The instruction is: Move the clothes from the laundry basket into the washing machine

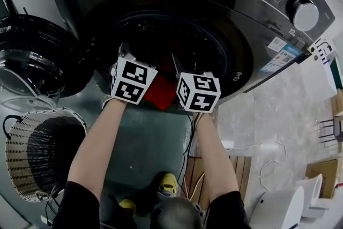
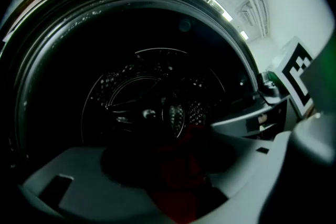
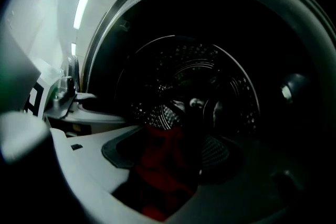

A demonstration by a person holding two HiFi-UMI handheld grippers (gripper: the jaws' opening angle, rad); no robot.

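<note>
- Red garment was bunched up at the bottom lip of the washing machine opening, right between the two tools, with its far end poking in toward the drum.
- Left tool was level and aimed straight into the opening. Its jaws were spread wide with the red cloth lying low in the gap, and as far as I could see neither jaw was pinching it, so I'd call it open.
- Right tool was the same deal: jaws well apart and the dark red fabric sagging between them without being squeezed. It sat just beside the left one, and each showed up at the edge of the other's view.
- From the head view, the two marker cubes sat side by side with the garment peeking out between and under them, both bare forearms reaching forward.
- Machine itself was dark grey with a silver knob at the top right of the panel. Its round door was swung fully open to the left.
- White woven laundry basket stood on the floor at lower left, below the open door and well apart from the garment. Its inside just looked dark from up there.
- Yellow shoes were visible on the grey floor in front of the machine.
</note>
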